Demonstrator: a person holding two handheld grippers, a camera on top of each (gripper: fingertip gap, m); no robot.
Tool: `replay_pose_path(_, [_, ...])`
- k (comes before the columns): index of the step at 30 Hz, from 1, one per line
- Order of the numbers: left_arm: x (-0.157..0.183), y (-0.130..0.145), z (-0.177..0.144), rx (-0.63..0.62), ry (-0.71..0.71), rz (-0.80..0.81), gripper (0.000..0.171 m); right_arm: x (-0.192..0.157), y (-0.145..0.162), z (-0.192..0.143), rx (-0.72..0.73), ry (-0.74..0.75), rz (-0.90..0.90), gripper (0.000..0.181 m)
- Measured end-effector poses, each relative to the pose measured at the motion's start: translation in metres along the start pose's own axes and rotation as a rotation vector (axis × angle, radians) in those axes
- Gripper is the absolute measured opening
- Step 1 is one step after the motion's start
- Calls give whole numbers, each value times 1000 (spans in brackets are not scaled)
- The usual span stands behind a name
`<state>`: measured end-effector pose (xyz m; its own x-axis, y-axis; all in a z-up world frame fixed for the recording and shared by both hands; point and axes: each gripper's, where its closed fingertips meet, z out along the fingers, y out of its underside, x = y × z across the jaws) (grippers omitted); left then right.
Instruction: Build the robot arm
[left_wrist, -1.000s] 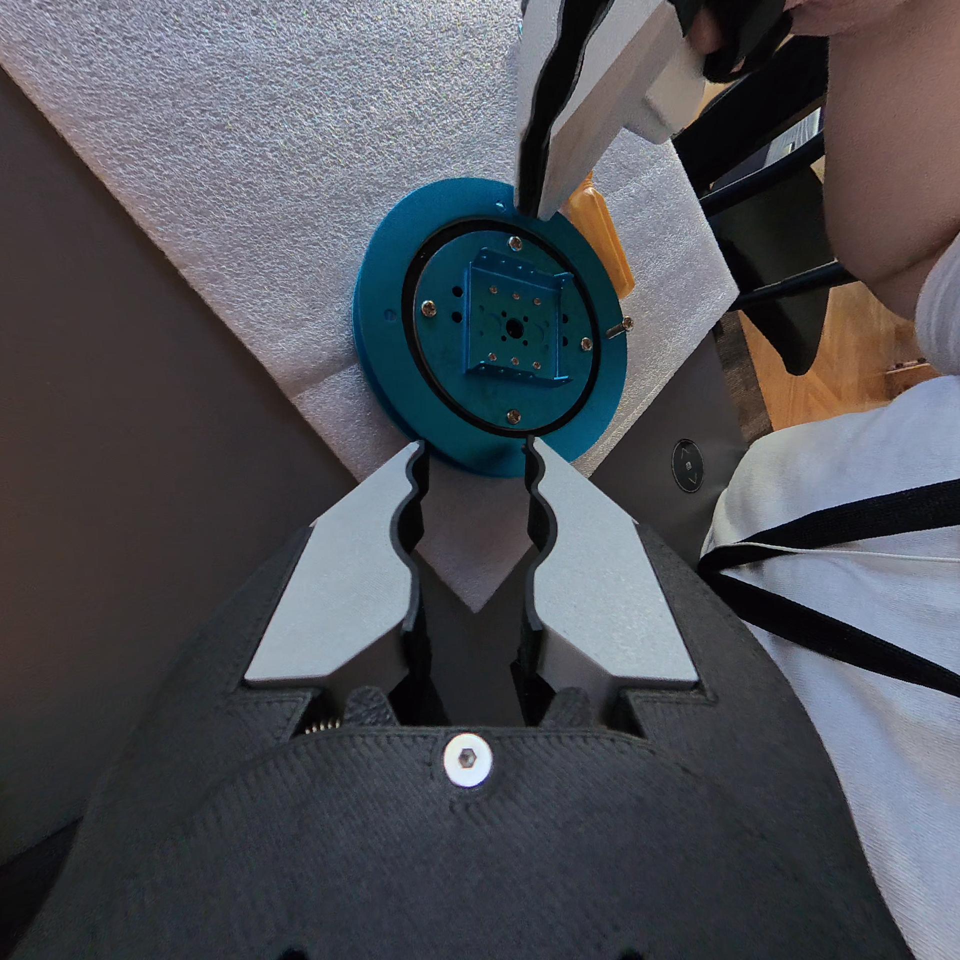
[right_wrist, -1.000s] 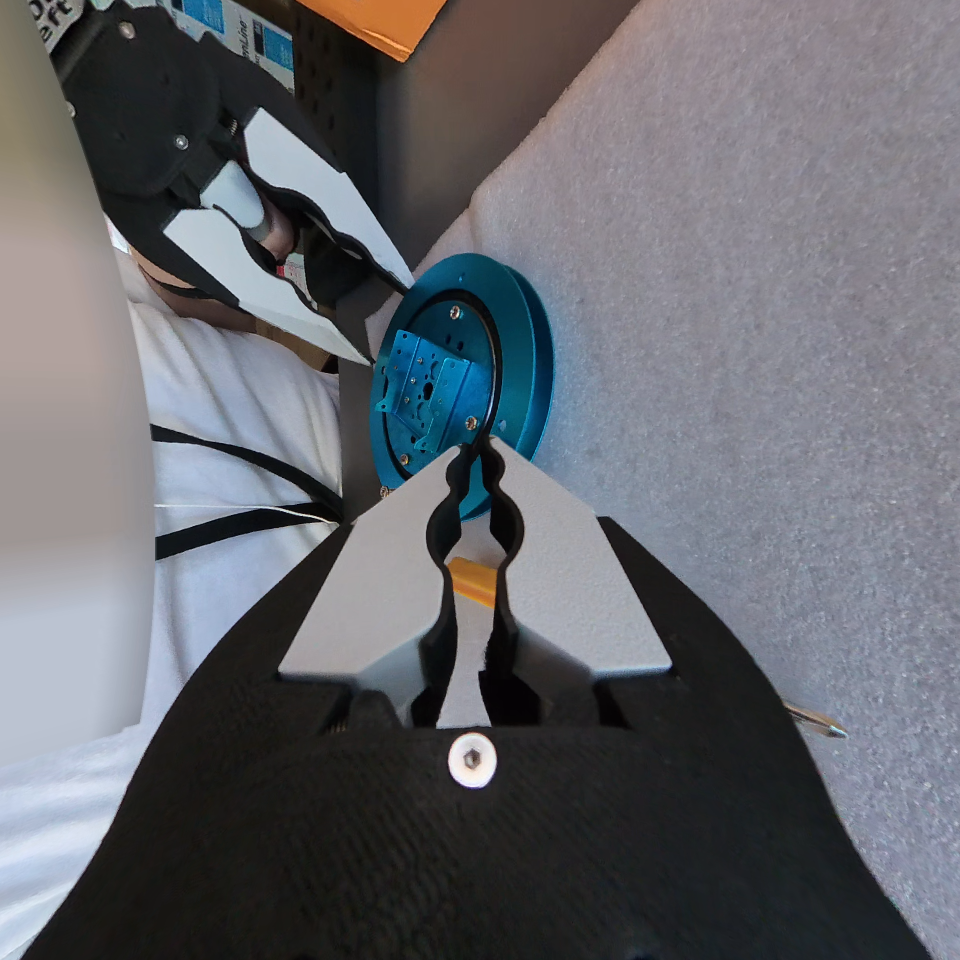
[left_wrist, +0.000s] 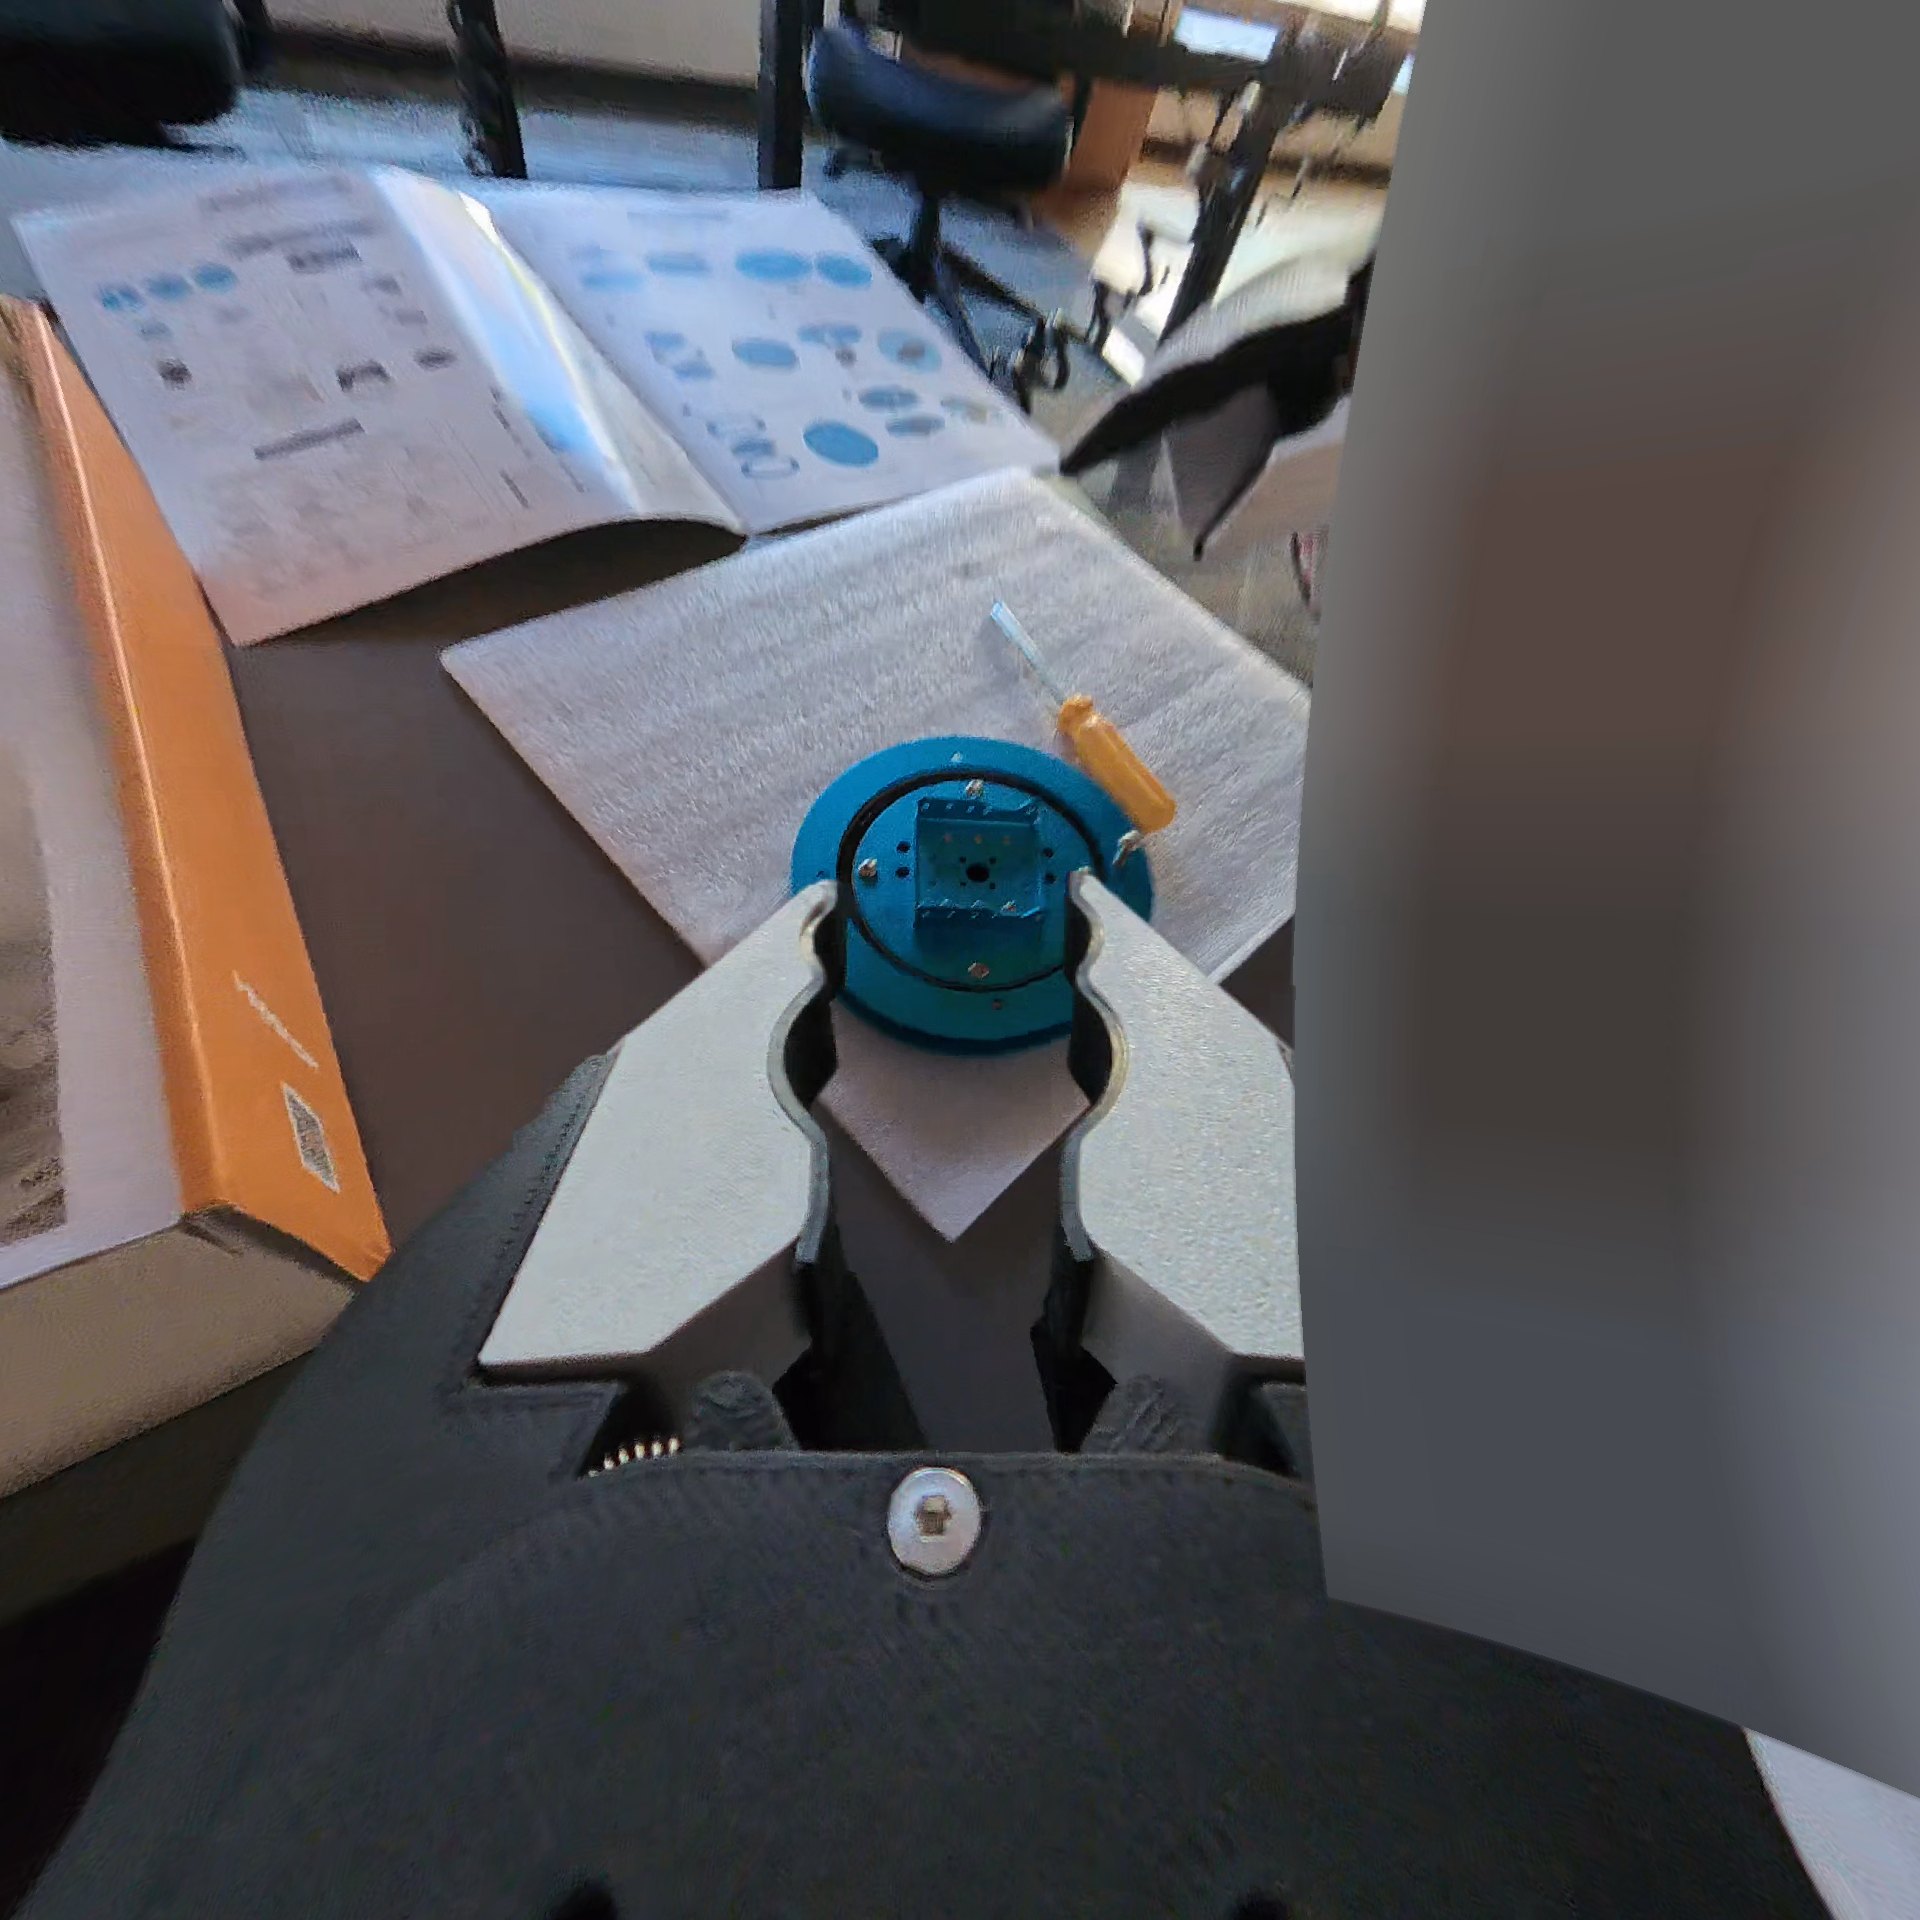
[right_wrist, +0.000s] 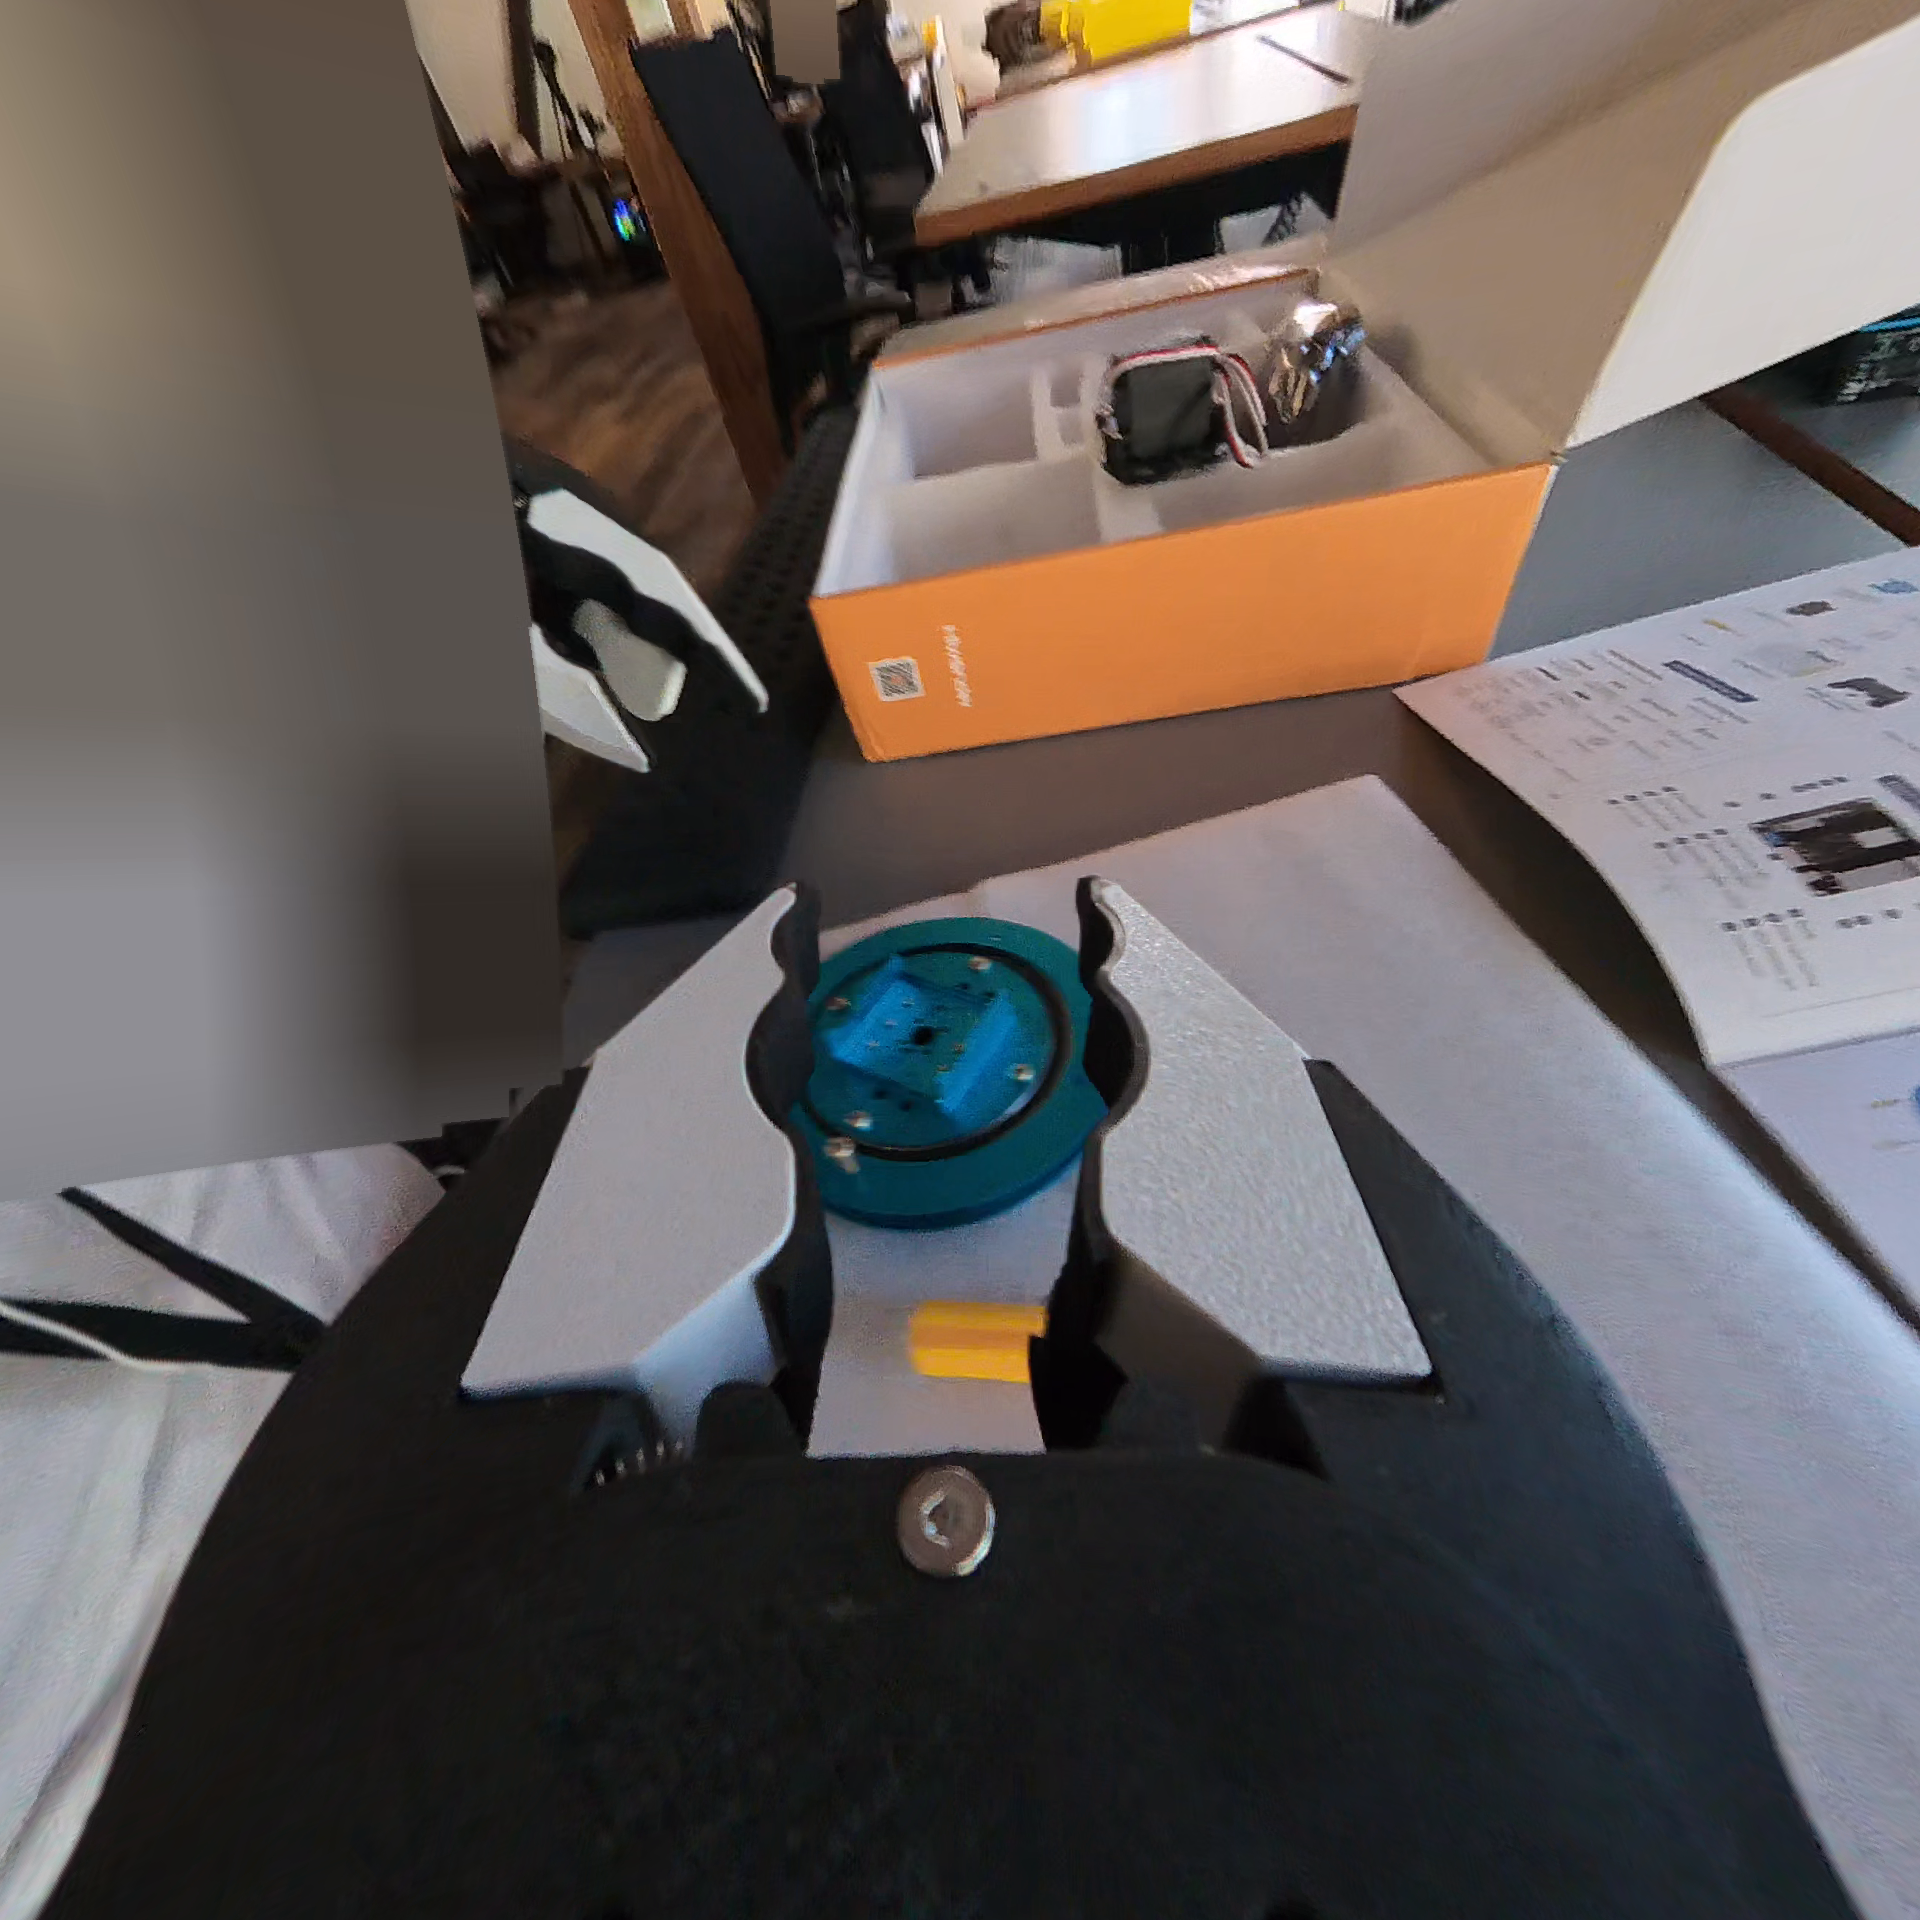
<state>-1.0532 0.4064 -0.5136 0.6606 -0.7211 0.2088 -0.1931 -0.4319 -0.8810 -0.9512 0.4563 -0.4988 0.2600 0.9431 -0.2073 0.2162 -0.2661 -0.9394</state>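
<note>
A smooth grey patch blanks the right side of my left wrist view and the left side of my right wrist view, so I cannot see what lies behind either. Both pictures are smeared; the far room is hard to make out.

From the left: the orange-sided cardboard box (left_wrist: 223, 831) is cut off by the frame edge in the left wrist view, and the open printed booklet (left_wrist: 499, 364) beyond it is too blurred to make out. My left gripper (left_wrist: 951, 894) hangs above the dark worktop (left_wrist: 416, 831) with its jaws wide and nothing between them. Past their tips lies the round blue metal disc (left_wrist: 971, 914), flat on the white foam sheet (left_wrist: 810, 665) near its closest corner. A black ring circles its raised centre, a blue square bracket sits in the middle, and small screws dot its face. The orange-handled screwdriver (left_wrist: 1117, 764) lies at its right rim; I cannot tell whether they touch.

My right gripper (right_wrist: 940, 909) also has jaws wide and empty, above the same disc (right_wrist: 935, 1081). Only a yellow stub of the screwdriver handle (right_wrist: 977, 1340) shows between the fingers. Farther off, the open box's (right_wrist: 1174, 623) foam compartments hold a dark wired part, indistinct.
</note>
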Motion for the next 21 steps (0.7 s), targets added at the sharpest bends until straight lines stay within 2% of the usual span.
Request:
replay_pose_path(1, [7, -7, -6, 49, 17, -7, 44, -10, -2, -4, 20, 6, 9, 49])
replay_pose_path(4, [30, -32, -30, 214, 34, 28, 44, -42, -10, -25, 71, 105, -74, 40])
replay_pose_path(9, [74, -61, -67, 380, -62, 265, 51, -114, -16, -79, 91, 354, -351, 46])
replay_pose_path(12, [102, -90, -83, 564, -140, 395, 51, -159, -11, -113, 122, 479, -479, 46])
replay_pose_path(13, [116, -97, -83, 599, -123, 422, 51, -173, -7, -122, 118, 500, -496, 46])
replay_pose_path(15, [146, -103, -70, 598, -26, 423, 67, -200, 0, -141, 84, 541, -491, 48])
replay_pose_path(16, [160, -105, -63, 599, 25, 412, 69, -215, -1, -152, 78, 559, -494, 48])
replay_pose_path(21, [207, -128, -38, 631, 177, 398, 65, -289, -42, -238, 127, 768, -555, 43])
